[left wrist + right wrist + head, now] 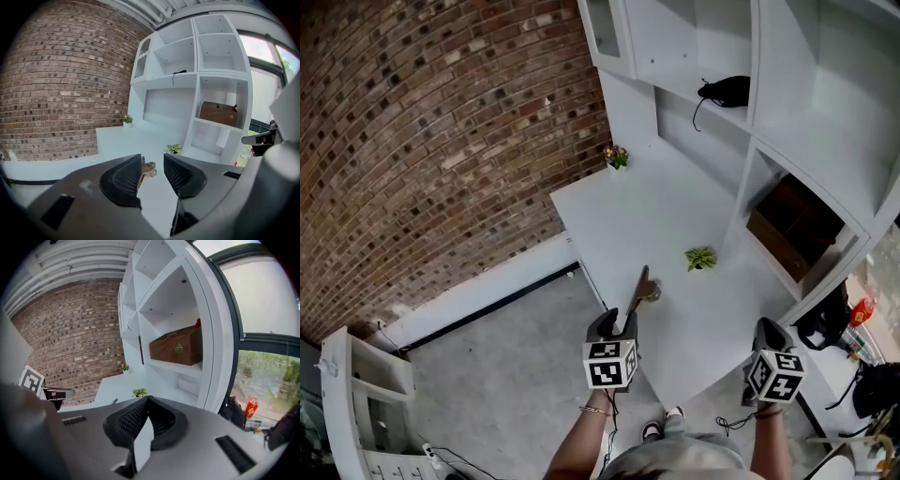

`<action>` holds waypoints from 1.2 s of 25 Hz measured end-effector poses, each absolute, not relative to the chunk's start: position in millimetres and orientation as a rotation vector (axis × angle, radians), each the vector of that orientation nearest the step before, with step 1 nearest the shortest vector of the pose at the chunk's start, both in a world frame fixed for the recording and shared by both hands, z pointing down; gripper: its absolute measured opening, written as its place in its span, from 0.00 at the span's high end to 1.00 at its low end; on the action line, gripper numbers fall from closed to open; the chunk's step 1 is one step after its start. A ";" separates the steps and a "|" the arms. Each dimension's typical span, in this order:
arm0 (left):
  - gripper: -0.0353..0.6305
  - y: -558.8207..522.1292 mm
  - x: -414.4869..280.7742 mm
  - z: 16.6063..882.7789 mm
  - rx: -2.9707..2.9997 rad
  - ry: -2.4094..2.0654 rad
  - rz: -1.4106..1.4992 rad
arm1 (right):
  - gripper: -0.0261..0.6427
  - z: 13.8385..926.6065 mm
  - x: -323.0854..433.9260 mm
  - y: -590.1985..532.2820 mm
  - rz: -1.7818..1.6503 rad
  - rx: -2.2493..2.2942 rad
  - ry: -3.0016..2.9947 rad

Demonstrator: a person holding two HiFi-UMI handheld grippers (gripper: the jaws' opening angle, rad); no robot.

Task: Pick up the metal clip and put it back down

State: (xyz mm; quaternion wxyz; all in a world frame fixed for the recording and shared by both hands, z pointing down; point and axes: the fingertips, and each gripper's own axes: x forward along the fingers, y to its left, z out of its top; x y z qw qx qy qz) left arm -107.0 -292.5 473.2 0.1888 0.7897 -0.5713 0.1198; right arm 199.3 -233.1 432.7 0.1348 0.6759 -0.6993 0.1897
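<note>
A small brass-coloured metal clip (652,293) lies on the white desk (675,197) near its front edge. My left gripper (643,284) is open and reaches over the desk edge with the clip at its tips. In the left gripper view the clip (148,169) shows in the gap of the left gripper (153,171), close to the left pad (123,180), and I cannot tell whether it touches. My right gripper (766,327) hangs off the desk's front right corner, away from the clip. In its own view the right gripper (146,402) is shut on nothing.
A small green plant (700,258) stands just beyond the clip. A tiny flower pot (617,156) sits at the desk's far corner by the brick wall. White shelving on the right holds a brown box (787,225) and a black object (727,90). Floor lies left of the desk.
</note>
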 end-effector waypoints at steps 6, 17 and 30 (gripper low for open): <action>0.73 -308.7 -85.8 496.9 2.239 -1.578 0.474 | 0.96 458.4 213.8 -237.1 0.622 1.946 -1.986; 0.73 -341.7 -71.3 547.2 2.204 -1.549 0.673 | 0.96 507.0 208.4 -274.4 0.698 1.802 -2.007; 0.73 -386.2 -47.4 599.3 2.238 -1.506 0.952 | 0.96 571.5 211.1 -292.0 0.782 1.718 -1.974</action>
